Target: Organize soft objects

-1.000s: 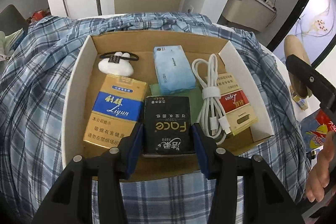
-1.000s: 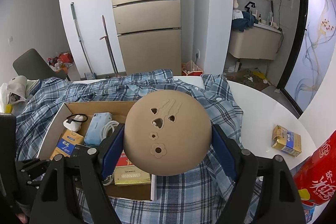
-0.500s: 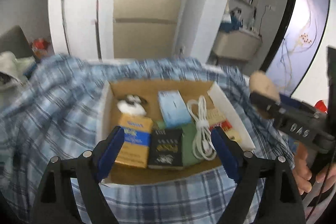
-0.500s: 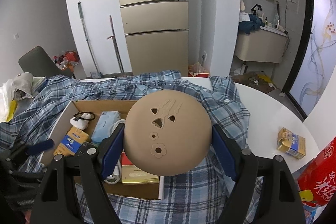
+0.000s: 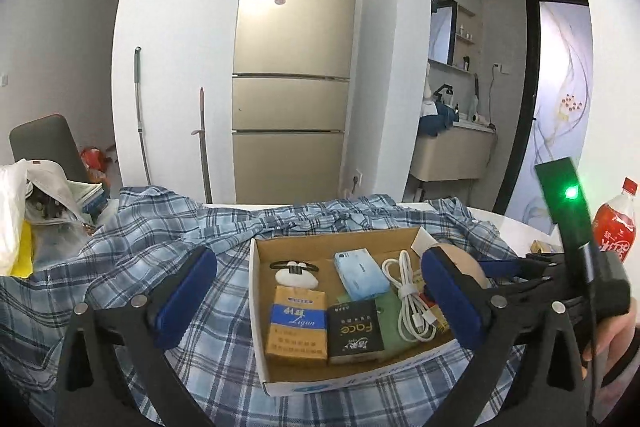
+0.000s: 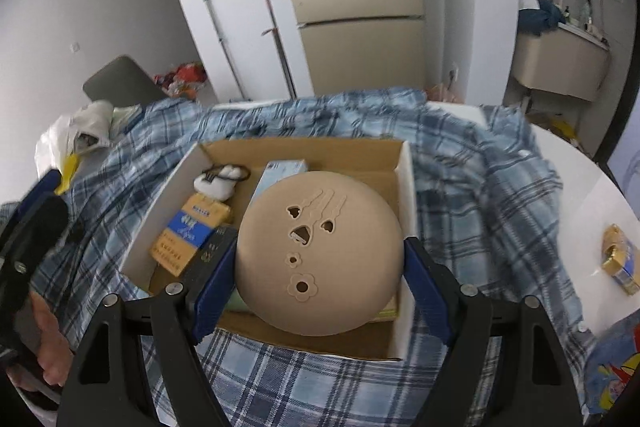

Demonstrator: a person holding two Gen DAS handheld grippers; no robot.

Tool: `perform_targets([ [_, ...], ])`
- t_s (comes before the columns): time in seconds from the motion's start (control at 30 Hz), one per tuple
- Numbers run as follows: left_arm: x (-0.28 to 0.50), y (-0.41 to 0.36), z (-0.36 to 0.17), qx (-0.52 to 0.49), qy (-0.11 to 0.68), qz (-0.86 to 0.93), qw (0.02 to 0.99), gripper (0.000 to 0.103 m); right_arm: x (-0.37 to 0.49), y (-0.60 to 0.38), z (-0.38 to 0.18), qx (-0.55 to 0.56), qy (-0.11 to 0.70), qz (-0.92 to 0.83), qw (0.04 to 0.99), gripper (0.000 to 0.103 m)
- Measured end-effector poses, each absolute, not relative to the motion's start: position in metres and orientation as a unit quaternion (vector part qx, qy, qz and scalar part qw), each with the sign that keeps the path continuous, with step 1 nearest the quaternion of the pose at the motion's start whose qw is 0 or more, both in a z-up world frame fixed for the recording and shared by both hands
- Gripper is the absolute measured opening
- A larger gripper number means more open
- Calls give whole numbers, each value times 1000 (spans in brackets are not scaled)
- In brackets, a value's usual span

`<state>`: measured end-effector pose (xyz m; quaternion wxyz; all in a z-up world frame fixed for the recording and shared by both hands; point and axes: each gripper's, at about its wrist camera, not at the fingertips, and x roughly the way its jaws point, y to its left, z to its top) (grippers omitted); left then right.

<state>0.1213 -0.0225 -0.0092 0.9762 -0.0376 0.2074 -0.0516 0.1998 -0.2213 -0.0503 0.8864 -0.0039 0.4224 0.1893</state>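
- Gripping a round tan soft pad [image 6: 318, 253], the right tongs [image 6: 320, 277] are closed on it from both sides, the blue pads [image 6: 214, 285] pressed against its left and right edges.
- The tan pad is held above the near right part of an open cardboard box [image 6: 406, 187], and the contents beneath it are largely hidden in the right wrist view.
- Small cut-out shapes, among them a flower and hearts, are seen on the pad's face.
- The left tongs [image 5: 316, 297] are spread wide and nothing is held between them; one blue pad [image 5: 186, 297] is seen over the plaid cloth [image 5: 140, 251] to the left of the box [image 5: 256, 311], the other in front of the box's right side.
- Inside the box a yellow and blue packet [image 5: 298, 327] is laid at the near left, with a black tissue pack [image 5: 354, 331] just beside it on the right.
- A white coiled cable [image 5: 408, 297] is laid to the right of the tissue pack, and a light blue tissue pack [image 5: 360, 273] lies behind, towards the far wall.
- A small white plush item with a black band [image 5: 296, 273] is placed at the far left of the box.
- The box is rested on the plaid cloth, which is spread over the white desk [image 6: 580, 179].
- A small gold packet [image 6: 622, 265] is left on the bare desk, well apart from the box.
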Motion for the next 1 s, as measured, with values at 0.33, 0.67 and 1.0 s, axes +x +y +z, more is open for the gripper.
perform_targets([
  [0.33,114,-20,-9,-42,193,-50,979,103,201,-203,-73,-38,438,178,880,82],
  [0.67,111,-19,-10,-35,181,-46,982,103,192,-210,-63,-36,394,156,905,92],
  [1.0,82,-24,23,-7,117,-48,992,103,160,-223,-1,-41,240,116,963,97],
])
